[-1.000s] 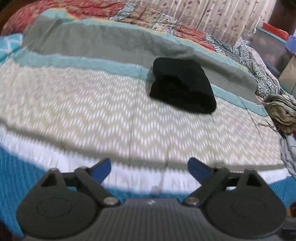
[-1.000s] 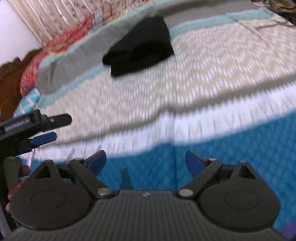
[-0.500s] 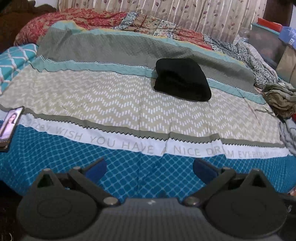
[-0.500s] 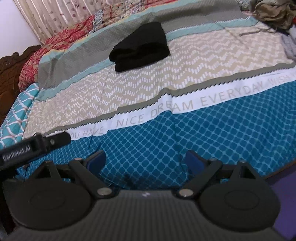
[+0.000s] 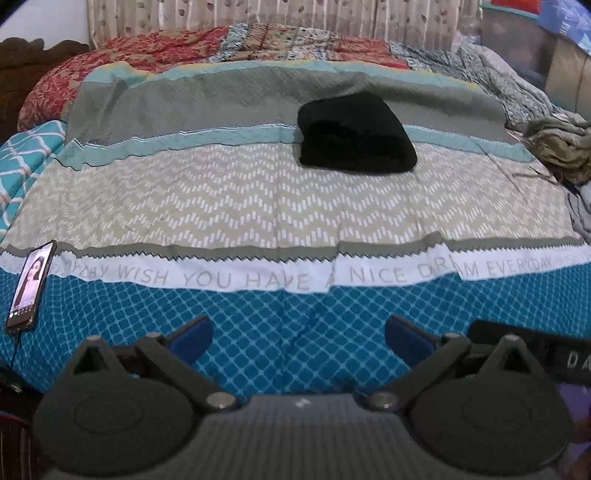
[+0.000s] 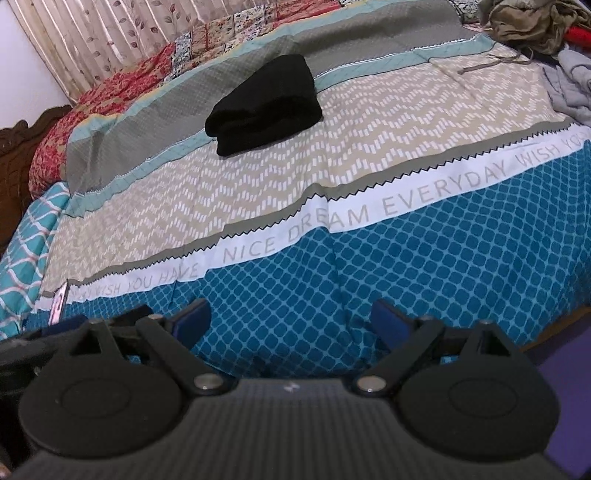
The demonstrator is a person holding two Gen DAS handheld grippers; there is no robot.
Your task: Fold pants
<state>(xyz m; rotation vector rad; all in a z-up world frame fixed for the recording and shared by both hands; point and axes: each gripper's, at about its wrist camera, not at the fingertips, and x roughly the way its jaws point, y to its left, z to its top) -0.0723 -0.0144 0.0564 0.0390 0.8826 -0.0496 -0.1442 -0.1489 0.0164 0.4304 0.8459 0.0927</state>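
Leftmost, a dark smartphone with a lit screen (image 5: pixel 31 286) lies on the bed near its left edge, across the white lettered band of the patterned bedspread (image 5: pixel 240 206); in the right wrist view only a sliver of it (image 6: pixel 59 304) shows. The bedspread runs in stripes: blue lattice print nearest, then the white band of grey words, a beige zigzag stripe, a teal strip and a grey stripe farthest back. Behind it a red and floral patchwork quilt (image 5: pixel 166 55) is bunched along the far side, before a leaf-printed beige curtain (image 5: pixel 258 14).

The left tool (image 5: pixel 298 338) hangs over the blue lattice stripe with its blue-padded fingers wide apart and nothing between them. The right tool (image 6: pixel 290 323) is likewise spread and empty above the same stripe.

Right of centre, the black folded pants (image 5: pixel 354 134) sit as a compact, thick, roughly square bundle, lying over the teal strip between the grey and beige stripes, well apart from both tools. Seen from the right wrist, the bundle (image 6: pixel 266 105) shows stacked layers along its near edge.

Far right, a heap of olive and grey crumpled clothes (image 5: pixel 561 147) lies at the bed's edge.
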